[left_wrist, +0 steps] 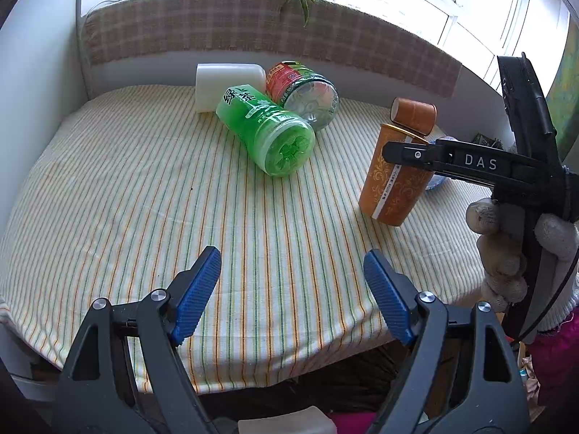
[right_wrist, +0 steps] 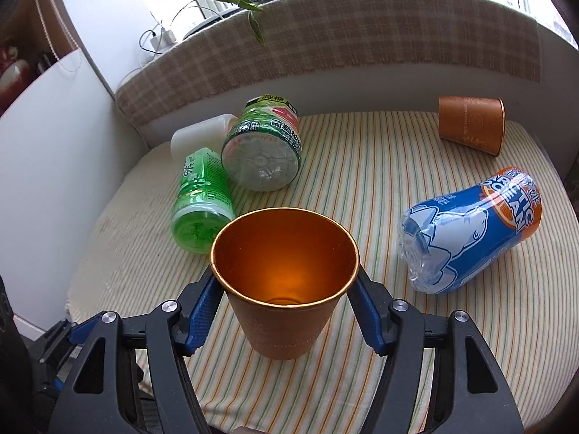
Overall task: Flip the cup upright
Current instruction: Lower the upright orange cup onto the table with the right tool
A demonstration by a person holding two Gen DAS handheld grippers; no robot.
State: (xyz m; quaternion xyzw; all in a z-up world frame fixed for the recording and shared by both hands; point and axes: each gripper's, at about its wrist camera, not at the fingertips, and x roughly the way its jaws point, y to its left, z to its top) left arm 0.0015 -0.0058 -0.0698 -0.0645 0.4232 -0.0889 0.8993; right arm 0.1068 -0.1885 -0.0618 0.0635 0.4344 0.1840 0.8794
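Cup: tall orange metal cup with gold rim (right_wrist: 286,285), mouth up, near the striped tablecloth's (right_wrist: 380,181) front edge; base contact unclear.
Right gripper (right_wrist: 286,289): blue pads pinching the cup just below its rim.
Left gripper (left_wrist: 293,289): fingers spread wide, holding nothing.
11 o'clock of cup: green plastic bottle (right_wrist: 201,199) on its side.
2 o'clock: blue soda bottle (right_wrist: 470,231); beyond it, second orange cup (right_wrist: 470,124) on its side.

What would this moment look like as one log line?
right gripper: shut on orange cup, upright | left gripper: open, idle | second orange cup: on its side
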